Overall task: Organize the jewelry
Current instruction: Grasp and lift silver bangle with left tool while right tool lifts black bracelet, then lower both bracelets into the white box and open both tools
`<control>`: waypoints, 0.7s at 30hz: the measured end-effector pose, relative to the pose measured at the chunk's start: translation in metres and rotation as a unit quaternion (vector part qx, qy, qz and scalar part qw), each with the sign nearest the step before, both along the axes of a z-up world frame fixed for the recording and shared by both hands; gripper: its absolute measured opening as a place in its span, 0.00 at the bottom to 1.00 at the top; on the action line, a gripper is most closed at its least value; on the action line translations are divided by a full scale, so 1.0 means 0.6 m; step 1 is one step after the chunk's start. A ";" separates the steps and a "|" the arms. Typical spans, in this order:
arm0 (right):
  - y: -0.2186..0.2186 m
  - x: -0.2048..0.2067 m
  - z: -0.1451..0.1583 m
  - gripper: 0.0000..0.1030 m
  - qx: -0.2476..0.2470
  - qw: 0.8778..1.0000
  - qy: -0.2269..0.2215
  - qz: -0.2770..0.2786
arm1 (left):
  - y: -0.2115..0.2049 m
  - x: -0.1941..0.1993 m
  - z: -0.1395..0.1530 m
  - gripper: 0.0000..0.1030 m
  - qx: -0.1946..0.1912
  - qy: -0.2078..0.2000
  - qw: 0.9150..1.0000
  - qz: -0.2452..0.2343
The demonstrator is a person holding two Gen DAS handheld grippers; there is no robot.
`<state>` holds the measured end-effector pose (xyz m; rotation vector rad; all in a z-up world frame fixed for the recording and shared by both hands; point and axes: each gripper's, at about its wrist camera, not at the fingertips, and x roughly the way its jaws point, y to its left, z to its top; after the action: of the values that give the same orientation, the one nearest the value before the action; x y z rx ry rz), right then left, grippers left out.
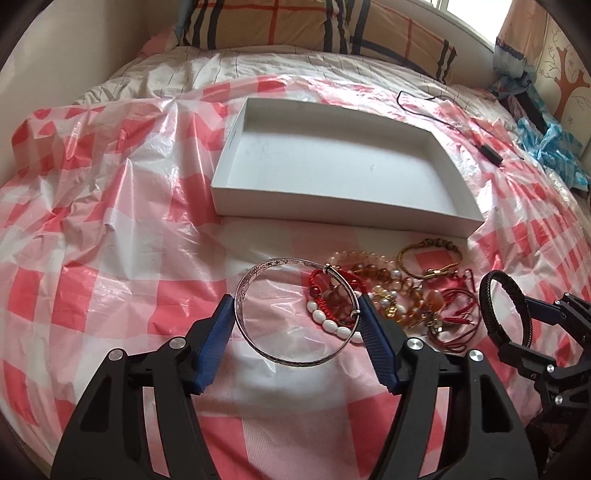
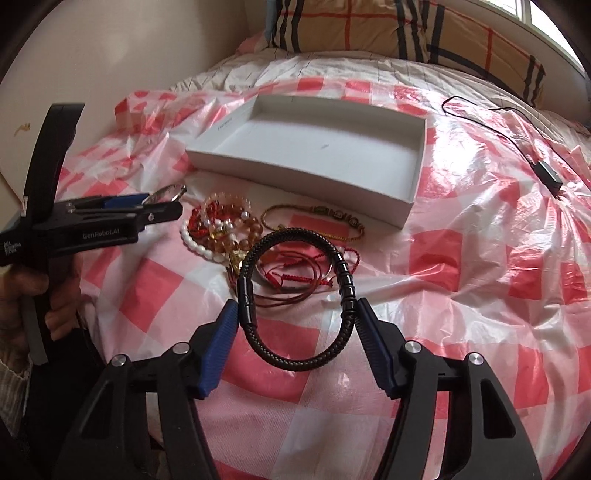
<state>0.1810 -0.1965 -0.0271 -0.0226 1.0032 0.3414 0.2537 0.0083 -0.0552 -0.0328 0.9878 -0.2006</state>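
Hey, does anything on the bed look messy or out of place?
Yes: the loose jewelry pile lies tangled on the plastic sheet before the white box, which holds nothing, and a black cable trails beside it.

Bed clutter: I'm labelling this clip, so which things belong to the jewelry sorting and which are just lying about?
Job:
silver bangle in left tongs
black braided bracelet in right tongs
bracelet pile
white box

Lying about:
black cable
plaid pillow
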 end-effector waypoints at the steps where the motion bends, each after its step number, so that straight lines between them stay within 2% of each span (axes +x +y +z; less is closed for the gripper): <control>1: -0.004 0.000 0.007 0.61 0.007 1.000 -0.006 -0.003 | -0.002 -0.002 0.009 0.62 -0.002 -0.006 1.000 0.000; 8: -0.011 0.026 0.046 0.61 0.027 0.998 -0.047 -0.018 | -0.037 0.015 0.051 0.62 0.001 -0.043 0.999 0.000; 14: -0.009 0.107 0.057 0.61 0.009 0.996 -0.085 -0.033 | -0.060 0.069 0.078 0.62 -0.003 -0.073 0.997 0.028; 21: -0.004 0.203 0.041 0.61 -0.012 0.993 -0.106 -0.048 | -0.061 0.131 0.096 0.62 -0.016 -0.100 0.993 0.065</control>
<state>0.3026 -0.1991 -0.0026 -0.0322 0.7947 0.2330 0.3326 -0.0283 0.0024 -0.1039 0.7793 -0.0972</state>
